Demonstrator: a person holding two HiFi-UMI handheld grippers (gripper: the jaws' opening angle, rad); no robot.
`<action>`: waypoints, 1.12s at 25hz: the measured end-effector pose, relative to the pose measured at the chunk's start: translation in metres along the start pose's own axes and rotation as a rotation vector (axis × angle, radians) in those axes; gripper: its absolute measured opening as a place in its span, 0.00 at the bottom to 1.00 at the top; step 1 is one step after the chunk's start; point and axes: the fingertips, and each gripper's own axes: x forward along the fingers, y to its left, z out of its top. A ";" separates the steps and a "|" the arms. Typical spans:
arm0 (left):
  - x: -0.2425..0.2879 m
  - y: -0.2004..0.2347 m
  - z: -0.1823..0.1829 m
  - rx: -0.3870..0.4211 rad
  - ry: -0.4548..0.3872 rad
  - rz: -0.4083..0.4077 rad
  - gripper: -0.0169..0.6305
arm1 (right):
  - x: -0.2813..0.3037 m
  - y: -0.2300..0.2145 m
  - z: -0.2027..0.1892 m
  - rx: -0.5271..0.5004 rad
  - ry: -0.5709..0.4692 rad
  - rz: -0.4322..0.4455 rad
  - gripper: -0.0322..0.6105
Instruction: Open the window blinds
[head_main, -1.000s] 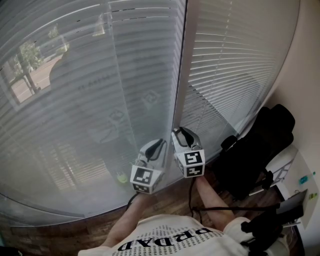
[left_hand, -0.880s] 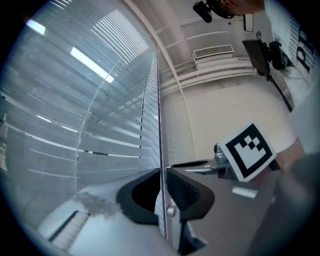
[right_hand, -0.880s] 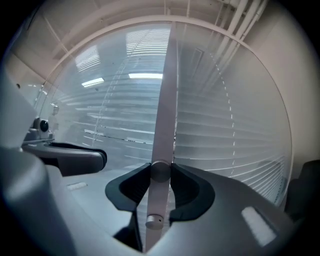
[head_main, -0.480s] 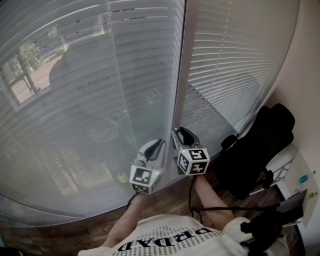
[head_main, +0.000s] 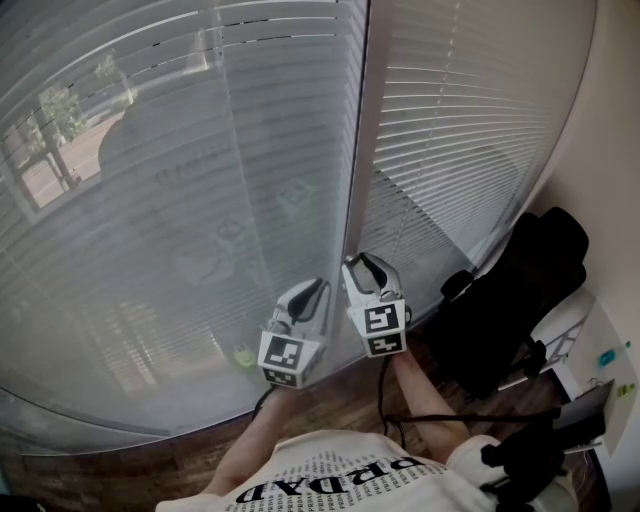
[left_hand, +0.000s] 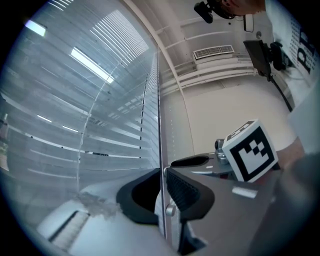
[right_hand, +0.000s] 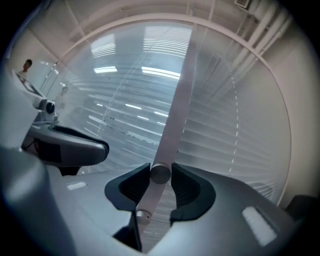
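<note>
Right gripper view: right tongs (right_hand: 160, 172) clamp the tilt wand (right_hand: 174, 120) near its end, likely so we can twist it. Our left tongs (left_hand: 162, 175) pinch a thin cord (left_hand: 159, 100); blinds (head_main: 150, 250) hang just ahead.

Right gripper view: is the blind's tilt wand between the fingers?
Yes, the tilt wand passes straight between the fingers of the right gripper.

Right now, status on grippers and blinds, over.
Left gripper shut on thin cord. Right gripper shut on tilt wand, fingers just eased slightly wider. Blinds down, slats barely tilted. Black chair at right, clear.
</note>
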 end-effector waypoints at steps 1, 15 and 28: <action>0.000 0.000 0.000 0.000 -0.001 0.001 0.08 | 0.000 0.001 0.001 -0.066 0.008 -0.004 0.27; 0.000 -0.002 0.002 0.004 -0.002 0.003 0.07 | 0.009 0.008 -0.008 -0.580 0.067 -0.048 0.26; -0.002 -0.002 0.001 0.005 -0.001 0.005 0.07 | 0.008 0.004 -0.006 -0.202 0.021 -0.006 0.26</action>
